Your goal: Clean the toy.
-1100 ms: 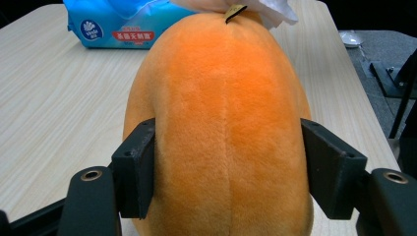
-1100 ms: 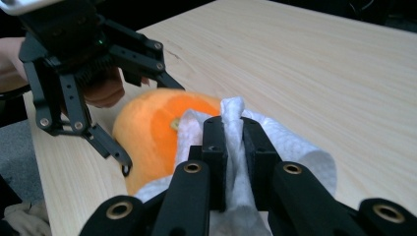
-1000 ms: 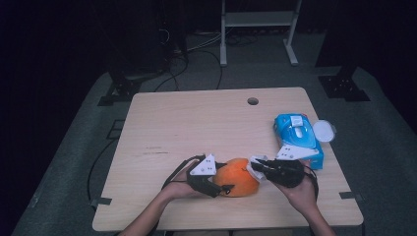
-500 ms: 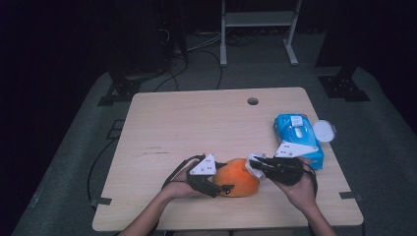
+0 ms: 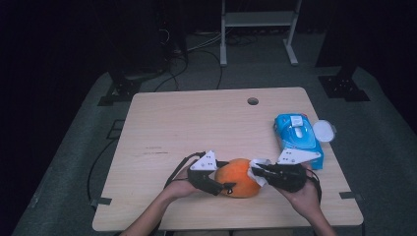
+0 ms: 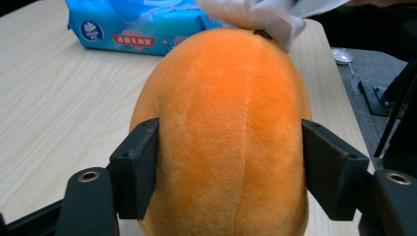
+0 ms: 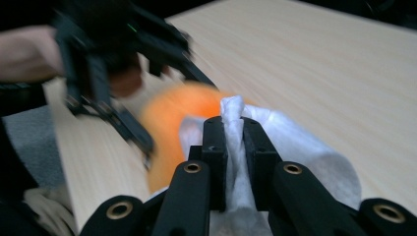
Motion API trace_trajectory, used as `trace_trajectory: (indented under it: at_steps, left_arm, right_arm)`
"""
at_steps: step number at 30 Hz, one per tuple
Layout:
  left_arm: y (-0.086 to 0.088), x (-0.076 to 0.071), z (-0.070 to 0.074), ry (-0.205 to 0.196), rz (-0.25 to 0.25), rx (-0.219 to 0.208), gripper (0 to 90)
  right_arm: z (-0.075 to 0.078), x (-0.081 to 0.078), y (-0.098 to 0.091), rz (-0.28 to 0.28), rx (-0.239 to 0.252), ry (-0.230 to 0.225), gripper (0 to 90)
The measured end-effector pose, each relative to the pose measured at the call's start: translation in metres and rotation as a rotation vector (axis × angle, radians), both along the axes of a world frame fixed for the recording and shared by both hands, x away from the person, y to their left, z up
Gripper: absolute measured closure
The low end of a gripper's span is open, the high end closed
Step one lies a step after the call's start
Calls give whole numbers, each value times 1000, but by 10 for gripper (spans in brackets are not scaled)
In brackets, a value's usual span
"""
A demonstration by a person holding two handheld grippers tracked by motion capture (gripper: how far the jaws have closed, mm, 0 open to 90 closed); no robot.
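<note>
While I wipe the orange plush toy [image 5: 239,177], I keep it firmly fixed near the front edge of the counter [image 5: 196,123].
My left gripper [image 6: 231,162] has its jaws clamped on both sides of the toy; my right gripper [image 7: 235,147] has its jaws pressed together on a white wipe [image 7: 295,147] that touches the toy's far end. I think short light strokes are best, so the toy does not twist out, with the blue wipe pack [image 5: 297,139] nearby.
</note>
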State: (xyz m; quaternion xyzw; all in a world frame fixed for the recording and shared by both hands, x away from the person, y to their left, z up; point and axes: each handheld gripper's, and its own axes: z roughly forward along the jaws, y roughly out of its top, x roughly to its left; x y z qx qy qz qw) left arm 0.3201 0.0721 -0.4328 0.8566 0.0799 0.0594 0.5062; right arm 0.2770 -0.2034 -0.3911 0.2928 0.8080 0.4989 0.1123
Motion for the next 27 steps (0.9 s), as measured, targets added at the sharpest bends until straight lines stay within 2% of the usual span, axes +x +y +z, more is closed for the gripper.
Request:
trace_trajectory:
  at_steps: [2, 4, 5, 6, 8, 10, 11, 12, 14, 16, 18, 25, 27]
  left_arm:
    - [-2, -1, -1, -10, -10, 6, 299]
    - [-2, -2, -1, -20, -11, 17, 299]
    - [0, -2, -1, -18, -9, 22, 298]
    - [4, -1, -3, -8, -7, 9, 291]
    - [5, -1, -4, -3, -7, 3, 287]
    - [5, -1, -5, -1, -7, -6, 286]
    - [4, 0, -6, -1, -10, -7, 286]
    - [3, 0, -6, 0, -10, -8, 282]
    - [2, 0, -6, -6, -11, -7, 278]
    - [2, 0, -6, -6, -7, -3, 271]
    - [2, 0, -6, -2, -8, -5, 270]
    - [2, 1, -7, 2, -6, -8, 262]
    - [1, 0, -6, -1, -11, -7, 262]
  right_arm:
    - [9, 0, 14, 36, -18, -33, 813]
    - [11, 2, 30, 60, -63, -55, 812]
    - [10, 4, 35, 70, -80, -60, 813]
    - [6, 8, 36, 78, -75, -40, 814]
    - [4, 9, 34, 75, -71, -33, 814]
    - [-3, 8, 19, 47, -68, -20, 814]
    - [-3, 8, 19, 47, -68, -20, 814]
    - [-7, 7, 8, 20, -61, 2, 798]
    - [-8, 6, 4, 17, -56, 6, 768]
    - [-8, 2, 1, 11, -66, -6, 687]
    - [-8, -1, 0, 15, -90, -24, 680]
    - [-16, -4, -6, 25, -86, -39, 635]
    - [-17, -5, -7, 20, -93, -33, 671]
